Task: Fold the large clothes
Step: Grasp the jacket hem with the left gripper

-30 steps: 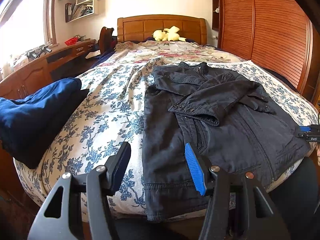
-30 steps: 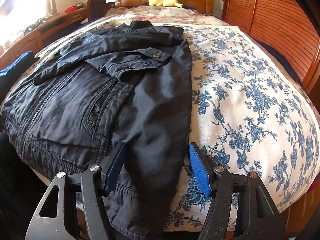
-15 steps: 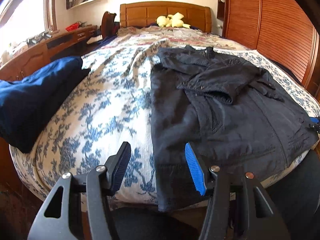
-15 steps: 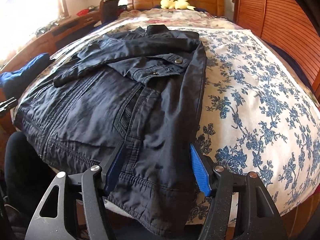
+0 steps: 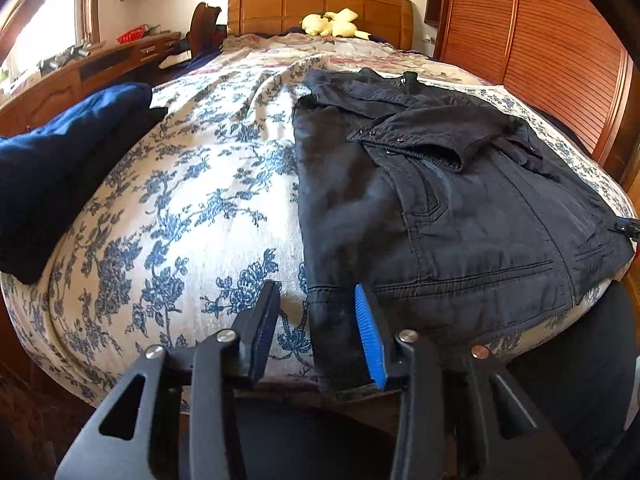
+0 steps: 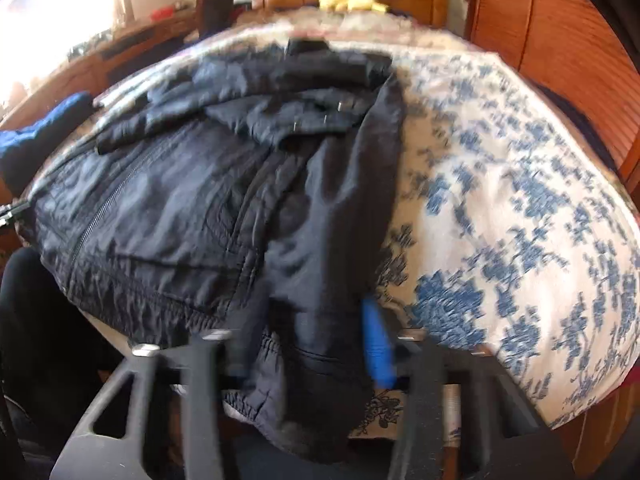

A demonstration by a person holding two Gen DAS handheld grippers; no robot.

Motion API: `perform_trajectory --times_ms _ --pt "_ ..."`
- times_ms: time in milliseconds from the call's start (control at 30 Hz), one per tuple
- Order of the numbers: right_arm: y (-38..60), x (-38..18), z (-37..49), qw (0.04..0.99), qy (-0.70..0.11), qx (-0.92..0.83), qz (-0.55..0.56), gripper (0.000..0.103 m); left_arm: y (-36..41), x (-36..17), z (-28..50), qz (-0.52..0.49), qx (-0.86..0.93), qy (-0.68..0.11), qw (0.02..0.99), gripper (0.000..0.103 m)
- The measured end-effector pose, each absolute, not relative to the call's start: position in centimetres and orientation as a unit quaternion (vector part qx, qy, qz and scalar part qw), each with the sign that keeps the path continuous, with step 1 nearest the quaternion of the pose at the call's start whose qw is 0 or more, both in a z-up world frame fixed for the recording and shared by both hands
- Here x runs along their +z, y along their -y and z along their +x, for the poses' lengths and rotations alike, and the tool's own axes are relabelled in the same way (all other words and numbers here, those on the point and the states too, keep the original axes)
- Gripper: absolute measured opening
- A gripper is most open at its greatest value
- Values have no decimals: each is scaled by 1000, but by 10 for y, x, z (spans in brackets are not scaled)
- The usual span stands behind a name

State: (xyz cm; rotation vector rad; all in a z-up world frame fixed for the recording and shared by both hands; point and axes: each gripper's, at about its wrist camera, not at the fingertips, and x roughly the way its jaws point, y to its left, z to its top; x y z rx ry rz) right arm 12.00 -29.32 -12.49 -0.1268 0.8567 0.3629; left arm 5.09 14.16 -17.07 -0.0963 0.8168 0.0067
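The bed [image 5: 192, 208] has a white cover with blue flowers and a wooden headboard [image 5: 320, 8] at the far end. On it lies a black jacket [image 5: 460, 208], spread flat with both sleeves folded over the chest and its hem hanging over the near edge. A folded dark blue cloth [image 5: 52, 168] lies at the left edge, and a yellow soft toy [image 5: 334, 24] is near the headboard.
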Motion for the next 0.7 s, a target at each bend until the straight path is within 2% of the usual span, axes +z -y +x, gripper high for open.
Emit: perform_trajectory --times_ms 233,300,700 --pt "288 -123 119 890 -413 186 -51 25 -137 -169 52 -36 -6 -400 916 38" --pt "286 -125 121 888 -418 183 -55 25 -135 -169 52 -37 -16 -401 915 33" --pt "297 -140 118 877 -450 158 -58 35 -136 -173 46 -37 -19 -406 913 33"
